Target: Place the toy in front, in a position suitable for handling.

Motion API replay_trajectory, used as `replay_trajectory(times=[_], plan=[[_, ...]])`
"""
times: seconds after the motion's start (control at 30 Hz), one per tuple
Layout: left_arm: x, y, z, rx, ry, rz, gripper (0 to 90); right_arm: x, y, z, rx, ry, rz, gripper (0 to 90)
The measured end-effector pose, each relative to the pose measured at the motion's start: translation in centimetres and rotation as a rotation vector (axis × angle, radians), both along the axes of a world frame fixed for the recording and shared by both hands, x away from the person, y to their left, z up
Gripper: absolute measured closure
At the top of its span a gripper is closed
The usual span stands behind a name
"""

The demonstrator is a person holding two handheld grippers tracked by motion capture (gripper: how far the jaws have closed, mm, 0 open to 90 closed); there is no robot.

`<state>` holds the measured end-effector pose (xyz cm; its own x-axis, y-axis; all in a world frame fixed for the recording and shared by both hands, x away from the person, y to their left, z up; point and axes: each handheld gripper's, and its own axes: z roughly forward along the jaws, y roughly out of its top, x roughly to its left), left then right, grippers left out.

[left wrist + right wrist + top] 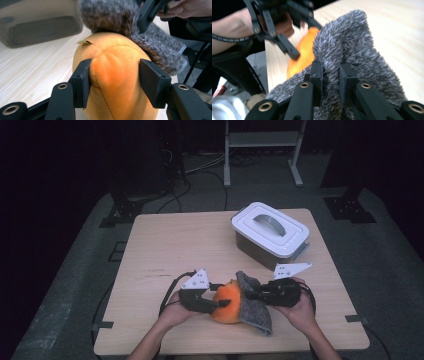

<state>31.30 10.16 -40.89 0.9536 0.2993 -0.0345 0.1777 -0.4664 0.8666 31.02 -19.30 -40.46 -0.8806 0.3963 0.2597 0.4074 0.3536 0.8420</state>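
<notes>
The orange plush toy (227,304) sits near the front edge of the table (165,245), about midway along it, with a grey fuzzy cloth (254,310) draped over its right side. The left gripper (214,296) reaches in from the left, its jaws set either side of the toy's rounded top; one pad (83,81) presses into the plush while the other stands just beside it, so whether it truly grips I cannot tell. The right gripper (248,294) comes in from the right, its jaws narrow and pinching a fold of the cloth (352,52). Each gripper rests in one of the person's hands. Near the far right corner stands a grey box with a white handled lid (270,228), well apart from the toy.
</notes>
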Motion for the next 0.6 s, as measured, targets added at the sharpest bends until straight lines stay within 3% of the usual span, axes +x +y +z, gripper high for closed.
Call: replay_trajectory(times=[0.13, 0.23, 0.33, 0.43, 0.5, 0.6], plan=[[0.3, 0.7, 0.1, 0.012, -0.01, 0.038, 42.3, 0.3, -0.2, -0.8, -0.057, 0.045, 0.027, 74.6], [0.4, 0.8, 0.2, 0.01, -0.01, 0.038, 40.9, 0.1, 0.0, -0.5, -0.054, 0.04, 0.038, 74.7], [0.5, 0.7, 0.3, -0.002, 0.019, 0.03, 33.2, -0.1, 0.6, -0.5, -0.072, 0.036, 0.051, 74.9], [0.4, 0.5, 0.1, -0.005, 0.042, 0.01, 32.2, -0.1, 0.8, -0.5, -0.071, 0.053, 0.079, 74.9], [0.2, 0.3, 0.0, 0.0, 0.016, -0.005, 38.0, -0.4, 1.0, -0.1, -0.068, 0.019, 0.084, 75.1], [-0.4, -0.1, 0.1, 0.007, -0.035, -0.07, 42.6, -0.8, 1.2, 0.8, -0.022, -0.022, 0.085, 75.2]])
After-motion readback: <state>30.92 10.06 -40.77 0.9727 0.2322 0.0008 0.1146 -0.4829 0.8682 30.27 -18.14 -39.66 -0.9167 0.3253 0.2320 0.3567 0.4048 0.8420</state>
